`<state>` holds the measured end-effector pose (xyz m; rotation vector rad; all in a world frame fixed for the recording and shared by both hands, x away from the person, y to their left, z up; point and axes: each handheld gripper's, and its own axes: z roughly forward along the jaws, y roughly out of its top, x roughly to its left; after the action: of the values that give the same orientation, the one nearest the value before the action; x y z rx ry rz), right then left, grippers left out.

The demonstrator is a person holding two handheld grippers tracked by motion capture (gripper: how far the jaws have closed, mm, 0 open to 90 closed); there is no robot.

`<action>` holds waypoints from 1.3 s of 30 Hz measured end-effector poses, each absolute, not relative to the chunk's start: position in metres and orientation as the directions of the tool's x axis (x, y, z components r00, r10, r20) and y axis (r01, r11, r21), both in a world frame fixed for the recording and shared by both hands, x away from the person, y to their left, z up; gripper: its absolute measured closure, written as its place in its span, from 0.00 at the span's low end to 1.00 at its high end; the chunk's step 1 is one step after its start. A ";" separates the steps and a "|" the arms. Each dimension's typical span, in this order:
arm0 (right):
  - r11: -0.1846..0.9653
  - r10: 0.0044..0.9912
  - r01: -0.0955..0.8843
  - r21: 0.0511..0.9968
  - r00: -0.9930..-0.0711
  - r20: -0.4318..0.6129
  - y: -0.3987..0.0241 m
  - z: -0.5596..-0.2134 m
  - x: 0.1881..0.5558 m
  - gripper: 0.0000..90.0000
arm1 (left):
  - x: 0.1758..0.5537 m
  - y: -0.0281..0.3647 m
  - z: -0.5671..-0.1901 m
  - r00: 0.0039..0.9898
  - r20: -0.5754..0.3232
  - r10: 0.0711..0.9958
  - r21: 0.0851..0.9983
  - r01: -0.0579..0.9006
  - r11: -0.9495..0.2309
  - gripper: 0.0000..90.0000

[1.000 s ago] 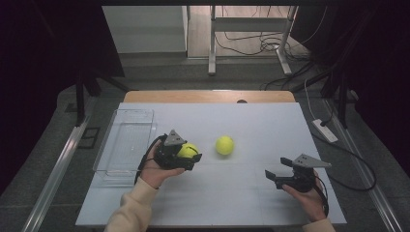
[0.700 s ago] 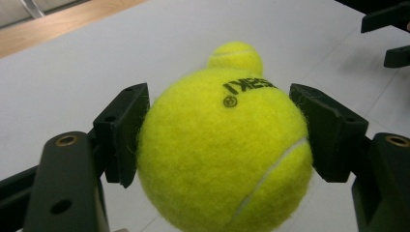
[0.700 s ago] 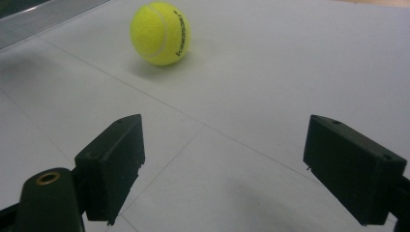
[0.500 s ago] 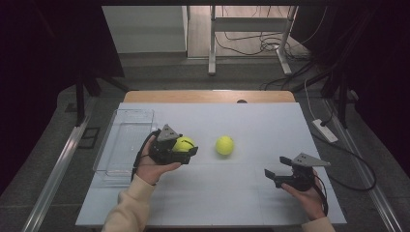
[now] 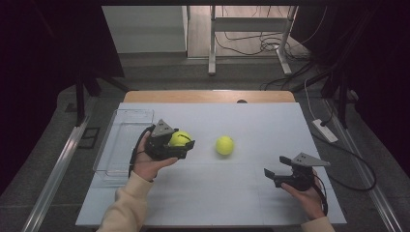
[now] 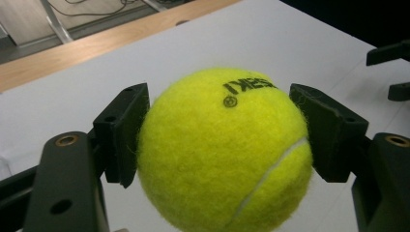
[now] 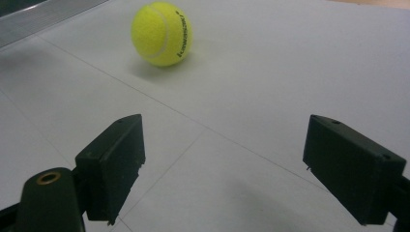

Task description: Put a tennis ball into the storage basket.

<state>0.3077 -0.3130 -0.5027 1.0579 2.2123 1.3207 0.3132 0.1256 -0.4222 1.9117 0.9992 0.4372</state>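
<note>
Listing what we see on the pale grey table point(image 5: 203, 203), smooth and matte, scored by thin straight seams, with a light wooden strip along its far edge:

Item one, held tennis ball point(image 6: 222, 150): a round, fuzzy yellow-green sphere with a white curved seam and black printed lettering. We find it clenched in the left gripper point(image 5: 180, 144), whose flat black blocky pads point(image 6: 123, 133) press its felt on both sides. In the high view it sits lifted off the table, left of centre, just beside the tray.

Item two, loose tennis ball point(image 5: 225, 145): same felt, same colour, same black print, resting on the table near its middle, apart from both grippers. The right gripper view shows it ahead of the jaws, with a soft shadow beneath it.

Item three, right gripper point(image 7: 222, 159): hard black plastic, angular, with a grey three-cornered plate on top. Its jaws stand released and wide, nothing between them, low over the table's near right part.

Item four, clear tray point(image 5: 109, 169): a transparent rectangular plastic bin with rounded rims at the table's left edge.

Item five, cream sleeves on both forearms, soft knit by our reading
</note>
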 end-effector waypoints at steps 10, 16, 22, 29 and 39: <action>0.282 0.752 0.419 0.863 -0.655 0.072 -0.313 -0.502 0.306 0.17 | 0.321 0.130 -0.415 0.598 -0.080 0.797 0.849 0.460 -0.260 0.30; 0.287 0.752 0.421 0.861 -0.655 0.069 -0.313 -0.503 0.306 0.17 | 0.325 0.134 -0.411 0.584 -0.077 0.808 0.850 0.462 -0.253 0.30; 0.276 0.762 0.423 0.863 -0.644 0.072 -0.314 -0.502 0.307 0.17 | 0.329 0.140 -0.410 0.567 -0.078 0.820 0.855 0.461 -0.238 0.30; 0.279 0.761 0.424 0.862 -0.645 0.071 -0.313 -0.503 0.307 0.17 | 0.334 0.147 -0.405 0.549 -0.081 0.832 0.857 0.464 -0.222 0.30; 0.284 0.752 0.418 0.863 -0.655 0.070 -0.313 -0.503 0.307 0.17 | 0.338 0.155 -0.398 0.522 -0.072 0.850 0.861 0.462 -0.211 0.30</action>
<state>0.3069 -0.3127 -0.5027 1.0596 2.2077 1.3194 0.3375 0.1552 -0.3981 1.8495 1.0844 0.5334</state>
